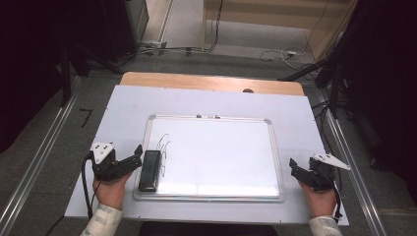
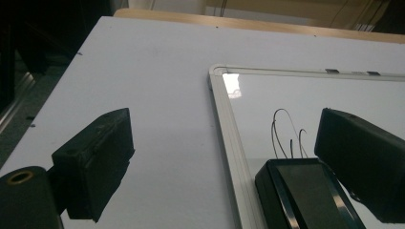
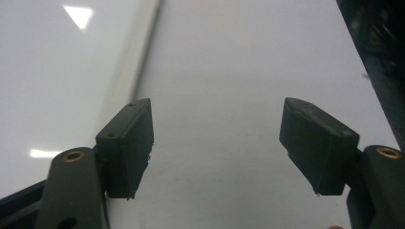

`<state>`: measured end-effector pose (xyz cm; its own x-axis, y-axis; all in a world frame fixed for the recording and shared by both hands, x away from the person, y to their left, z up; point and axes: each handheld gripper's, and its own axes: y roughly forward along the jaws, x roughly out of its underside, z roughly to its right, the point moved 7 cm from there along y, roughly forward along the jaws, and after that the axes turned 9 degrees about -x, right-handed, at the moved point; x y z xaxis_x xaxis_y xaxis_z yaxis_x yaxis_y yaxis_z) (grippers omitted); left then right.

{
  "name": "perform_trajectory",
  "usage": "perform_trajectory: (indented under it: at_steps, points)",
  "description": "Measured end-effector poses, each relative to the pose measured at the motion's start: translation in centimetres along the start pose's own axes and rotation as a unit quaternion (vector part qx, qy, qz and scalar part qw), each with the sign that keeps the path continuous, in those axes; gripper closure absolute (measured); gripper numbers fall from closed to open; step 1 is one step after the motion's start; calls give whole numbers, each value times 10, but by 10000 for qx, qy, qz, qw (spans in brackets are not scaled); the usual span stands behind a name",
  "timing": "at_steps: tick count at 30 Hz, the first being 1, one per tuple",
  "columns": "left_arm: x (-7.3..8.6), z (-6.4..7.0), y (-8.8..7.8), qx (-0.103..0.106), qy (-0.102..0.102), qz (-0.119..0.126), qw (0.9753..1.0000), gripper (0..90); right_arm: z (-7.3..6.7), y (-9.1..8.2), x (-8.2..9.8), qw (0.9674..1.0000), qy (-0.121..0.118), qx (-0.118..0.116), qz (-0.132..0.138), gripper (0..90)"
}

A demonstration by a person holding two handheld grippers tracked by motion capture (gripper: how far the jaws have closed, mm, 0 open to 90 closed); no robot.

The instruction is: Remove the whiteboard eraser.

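White surface carries a framed whiteboard at centre. Black eraser lies on the board's near left corner, just beside thin black pen strokes. Left gripper sits just left of the eraser, jaws released, nothing between them. Right gripper rests right of the board, jaws released.

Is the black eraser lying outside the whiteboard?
No, the black eraser lies on the whiteboard, just inside its left frame, beside some thin pen scribbles.
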<state>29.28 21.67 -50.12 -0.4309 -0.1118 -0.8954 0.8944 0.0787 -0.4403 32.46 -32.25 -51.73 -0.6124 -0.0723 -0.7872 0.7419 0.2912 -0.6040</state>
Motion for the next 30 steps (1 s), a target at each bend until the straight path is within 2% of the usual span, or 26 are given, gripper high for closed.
perform_trajectory:
  at_steps: [1, 2, 3, 5, 8, 11, 14, 20, 25, 30]
  points:
    - [1, 0, -1, -16, 10, -21, 10000, 66, 0, 0, 0, 10000, 0, 0, 0, 224]
    - [2, 0, -1, -21, -2, -42, 10000, 66, -4, -7, -1, 9997, -121, -167, 98, 220]
    - [3, 0, -2, -24, 8, -65, 10000, 66, -6, -9, 0, 9995, -149, -251, 86, 220]
    - [5, -1, -3, -64, 20, -95, 9999, 66, -9, -13, 0, 9993, -170, -327, 74, 220]
    - [7, 2, -6, -16, 55, -109, 9999, 66, -14, -16, 1, 9989, -241, -397, 62, 218]
    - [10, 7, -7, 96, 106, -176, 9997, 66, -15, -16, 2, 9987, -299, -401, 24, 218]
    - [12, 15, -6, 157, 247, -227, 9993, 76, -16, -16, 2, 9987, -308, -406, 26, 217]
    - [15, 23, -5, 179, 418, -274, 9986, 105, -15, -17, 2, 9988, -321, -354, 39, 218]
    - [17, 31, -3, 254, 466, -330, 9980, 115, -16, -15, 4, 9989, -339, -324, -24, 218]
    - [23, 39, 0, 326, 591, -511, 9964, 121, -17, -14, 4, 9989, -351, -305, -49, 218]
